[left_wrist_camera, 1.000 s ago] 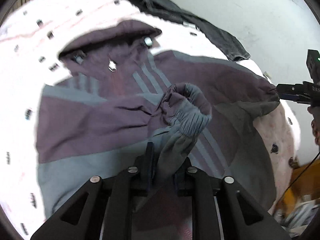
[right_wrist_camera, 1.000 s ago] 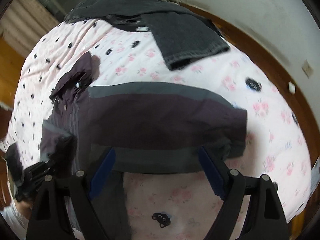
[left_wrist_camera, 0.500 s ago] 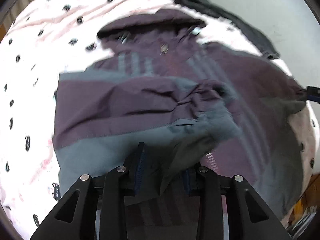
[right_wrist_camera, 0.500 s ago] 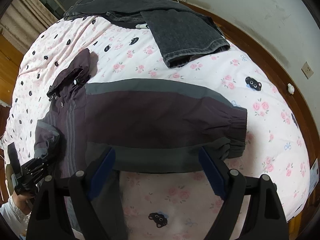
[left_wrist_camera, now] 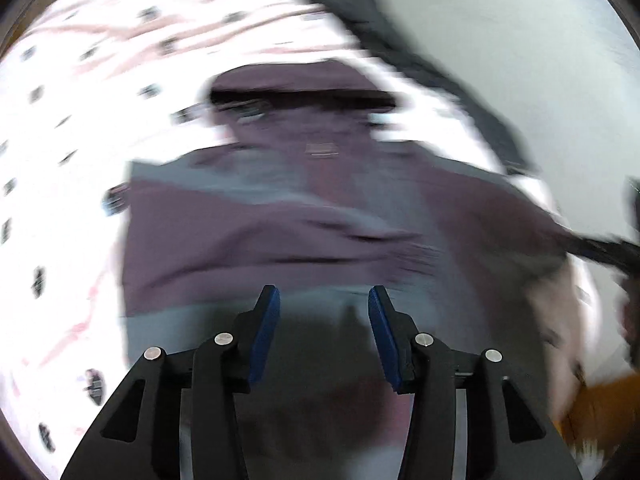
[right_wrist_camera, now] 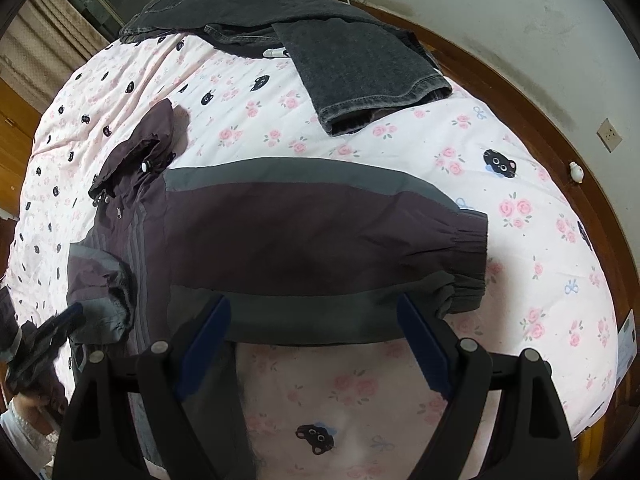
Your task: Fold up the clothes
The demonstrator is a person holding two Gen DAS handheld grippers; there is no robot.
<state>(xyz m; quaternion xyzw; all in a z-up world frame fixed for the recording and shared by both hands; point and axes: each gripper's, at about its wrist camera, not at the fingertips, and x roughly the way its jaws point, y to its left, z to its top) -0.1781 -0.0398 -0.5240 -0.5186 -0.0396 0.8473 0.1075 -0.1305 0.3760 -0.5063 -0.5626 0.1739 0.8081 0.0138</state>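
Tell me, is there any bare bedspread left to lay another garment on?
Yes. The bedspread lies bare to the right of the purple jacket, past its cuff, and in front of the jacket's hem. A narrower strip runs between the jacket and the dark jeans. It is crowded at the far edge under the jeans.

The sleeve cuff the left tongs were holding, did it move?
Yes. The cuff dropped from the open left tongs onto the jacket, beside its grey stripes.
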